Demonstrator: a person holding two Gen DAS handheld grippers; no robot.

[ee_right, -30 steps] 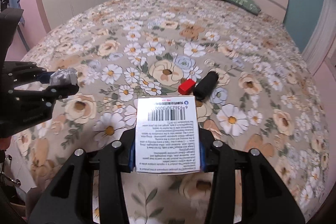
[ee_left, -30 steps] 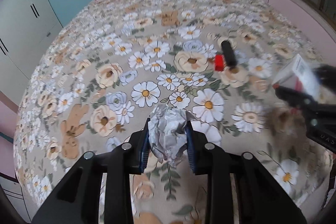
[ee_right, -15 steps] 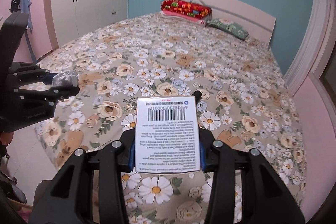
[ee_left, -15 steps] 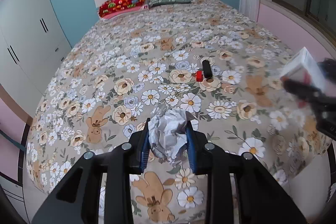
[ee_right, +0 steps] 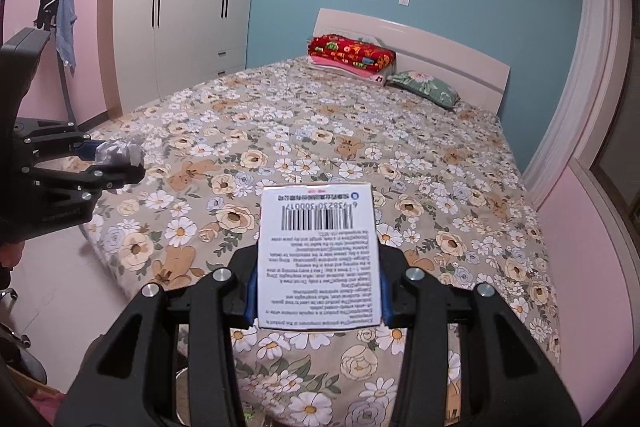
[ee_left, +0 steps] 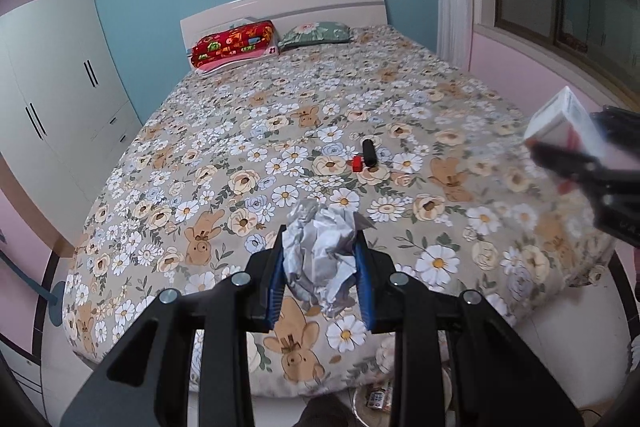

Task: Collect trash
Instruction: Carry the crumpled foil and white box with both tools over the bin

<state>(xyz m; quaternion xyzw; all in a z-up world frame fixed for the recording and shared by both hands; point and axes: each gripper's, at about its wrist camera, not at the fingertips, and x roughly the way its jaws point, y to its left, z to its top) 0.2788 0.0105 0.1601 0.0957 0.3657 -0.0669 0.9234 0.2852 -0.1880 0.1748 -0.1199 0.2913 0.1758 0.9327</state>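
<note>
so the left gripper (ee_left: 320,269) is clamped on a crumpled paper wad (ee_left: 318,255), blue pads squeezing it from both sides, held up off the bed (ee_left: 240,131) near the foot edge; the right gripper (ee_right: 318,291) is pinching a small white box (ee_right: 318,255) with a barcode and fine print on the face toward the camera, also up in the air above the foot end; each one shows up in the other's view too, paper wad on the left side, box way out toward the right edge of the bed.

progress-wise I'd say roughly halfway; two bits of trash are picked up but neither is dumped yet; there's what looks like a bin (ee_left: 372,397) with stuff in it on the floor just past the foot of the bed, mostly hidden behind the gripper, so I'm guessing that's where both go.

still lying on the bed, about the middle and a bit toward the right edge: a small red piece (ee_left: 357,163) touching or right beside a black cylinder (ee_left: 368,153); can't tell what they are, or whether they count as trash; pillows at the head end look like they belong.
</note>
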